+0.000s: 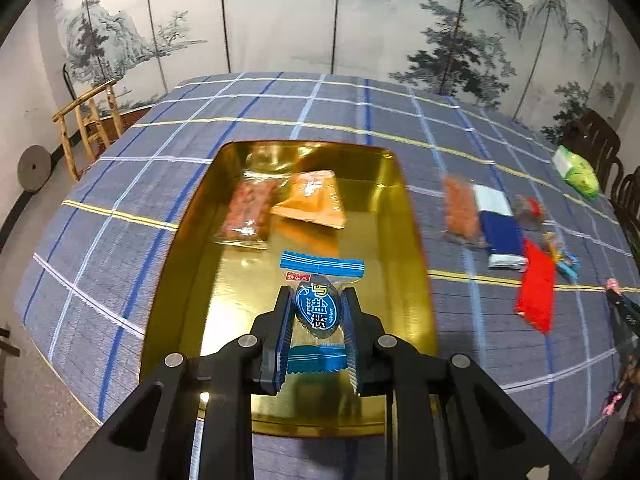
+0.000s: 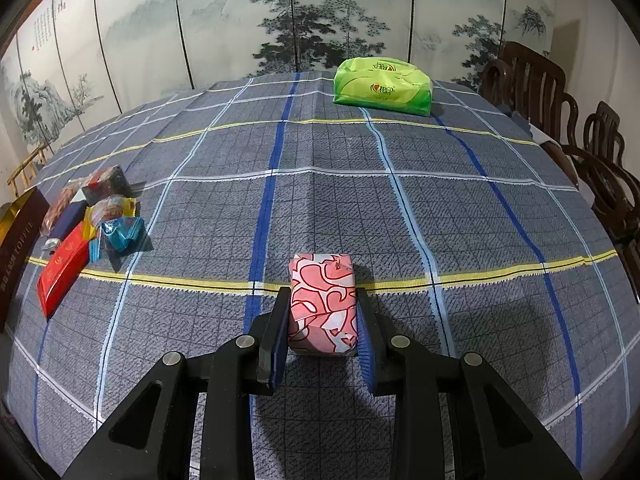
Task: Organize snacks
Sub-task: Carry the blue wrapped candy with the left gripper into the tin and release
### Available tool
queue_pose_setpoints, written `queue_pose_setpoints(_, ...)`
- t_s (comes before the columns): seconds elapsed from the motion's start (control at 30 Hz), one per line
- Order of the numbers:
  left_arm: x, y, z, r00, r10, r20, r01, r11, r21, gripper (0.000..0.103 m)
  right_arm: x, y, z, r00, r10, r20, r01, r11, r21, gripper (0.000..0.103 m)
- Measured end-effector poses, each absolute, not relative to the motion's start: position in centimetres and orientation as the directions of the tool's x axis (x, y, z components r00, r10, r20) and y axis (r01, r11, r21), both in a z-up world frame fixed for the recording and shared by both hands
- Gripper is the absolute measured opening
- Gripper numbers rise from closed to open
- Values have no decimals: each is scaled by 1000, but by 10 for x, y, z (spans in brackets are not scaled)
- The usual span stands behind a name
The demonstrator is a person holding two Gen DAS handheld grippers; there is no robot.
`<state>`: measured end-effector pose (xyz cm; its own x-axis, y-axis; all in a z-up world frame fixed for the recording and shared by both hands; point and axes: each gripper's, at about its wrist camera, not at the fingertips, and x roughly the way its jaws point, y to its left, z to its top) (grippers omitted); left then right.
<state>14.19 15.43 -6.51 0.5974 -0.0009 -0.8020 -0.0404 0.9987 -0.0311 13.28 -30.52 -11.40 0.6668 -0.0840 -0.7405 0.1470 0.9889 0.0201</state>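
Left gripper (image 1: 318,316) clamps a blue clear-wrapped snack (image 1: 320,304) over the gold tray (image 1: 416,248); release low. Right gripper (image 2: 323,320) grips a pink patterned packet (image 2: 323,304).

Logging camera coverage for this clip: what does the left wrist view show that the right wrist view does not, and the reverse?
Left wrist only: the left claw shut on a blue snack over the gold tin's inside, with two packets already in it.

Right wrist only: the right claw shut on a pink packet on the cloth.

Both: the checked cloth, the green pack, the red packet among loose snacks, and the painted screen.
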Motion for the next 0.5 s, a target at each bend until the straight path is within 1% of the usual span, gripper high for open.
queue_pose_setpoints(0.13,147,164,-75,586,35,-810,-65,998,-4,20,133,-305,-114,666,-86,-741,147,989,17,30)
queue_pose_setpoints(0.5,154,187,-98,554,80,-829,-115,993,19,20,133,-303,-114,665,-92,-741,149,989,11,30)
